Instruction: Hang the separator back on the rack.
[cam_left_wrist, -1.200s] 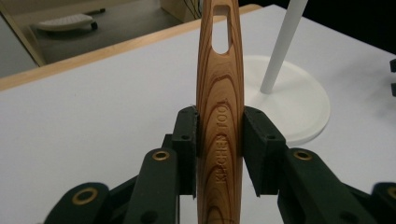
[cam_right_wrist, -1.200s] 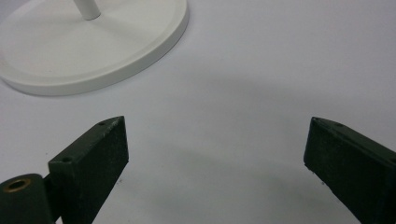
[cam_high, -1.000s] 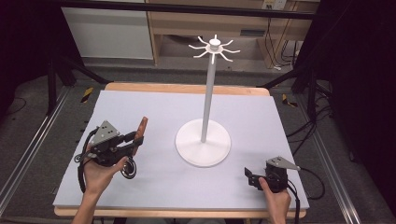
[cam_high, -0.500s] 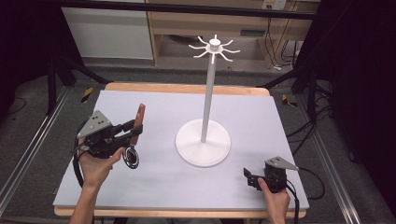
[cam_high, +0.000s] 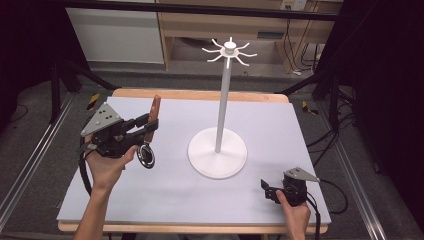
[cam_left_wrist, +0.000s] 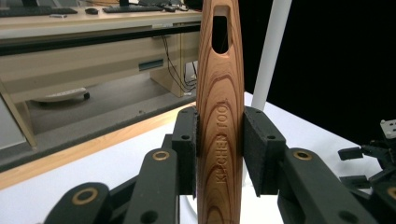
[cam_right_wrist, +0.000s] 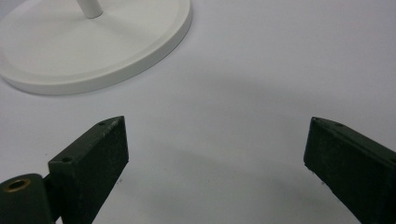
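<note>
One wooden-handled tool (cam_left_wrist: 219, 116) between left gripper (cam_left_wrist: 219, 149) pads

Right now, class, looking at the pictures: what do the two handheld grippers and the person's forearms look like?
The left gripper and right gripper are black linkage tools with brass-coloured pivot rings, flat rectangular black jaws and a grey three-cornered plate on top. A black cable trails from each. The forearms are bare, with no sleeves in sight.
</note>
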